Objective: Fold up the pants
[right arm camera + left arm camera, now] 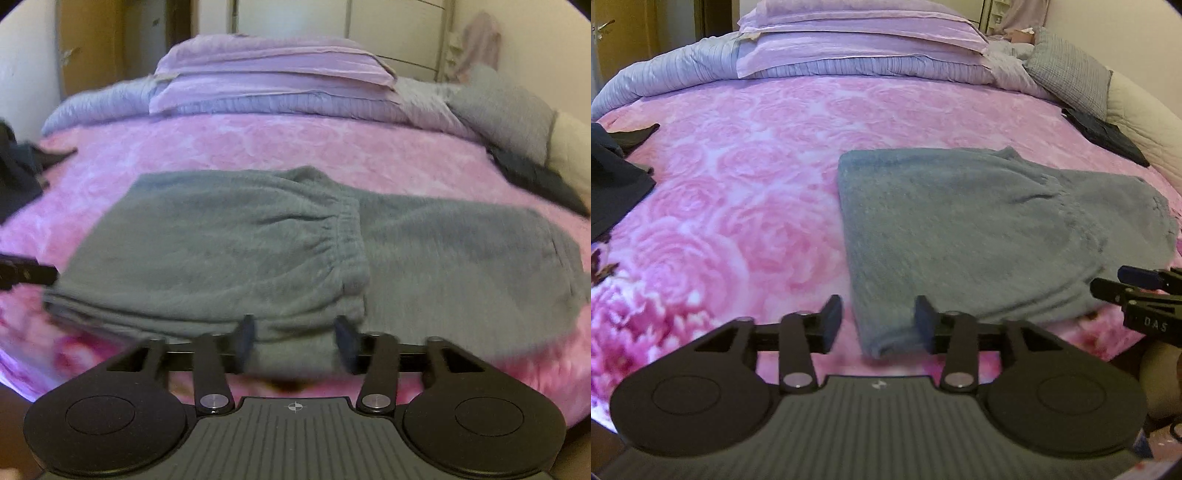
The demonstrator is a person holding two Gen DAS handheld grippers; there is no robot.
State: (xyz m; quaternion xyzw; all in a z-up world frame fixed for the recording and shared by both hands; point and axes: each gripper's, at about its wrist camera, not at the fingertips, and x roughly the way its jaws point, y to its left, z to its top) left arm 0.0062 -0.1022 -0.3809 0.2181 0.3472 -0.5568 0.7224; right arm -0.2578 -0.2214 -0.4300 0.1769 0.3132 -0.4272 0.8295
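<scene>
Broadly, the bed's pink rose-patterned plush blanket [738,192] carries the grey fleece pants [229,251] near its front edge, folded once so the elastic waistband lies across the legs, with dark clothes at the left and right edges. One fold looks done; the next likely calls for regripping the near hem. Both the left gripper [877,325] and right gripper [293,341] stand apart, clamping nothing.

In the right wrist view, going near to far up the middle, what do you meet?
Right tool → grey pants → pink blanket → lilac pillows
</scene>
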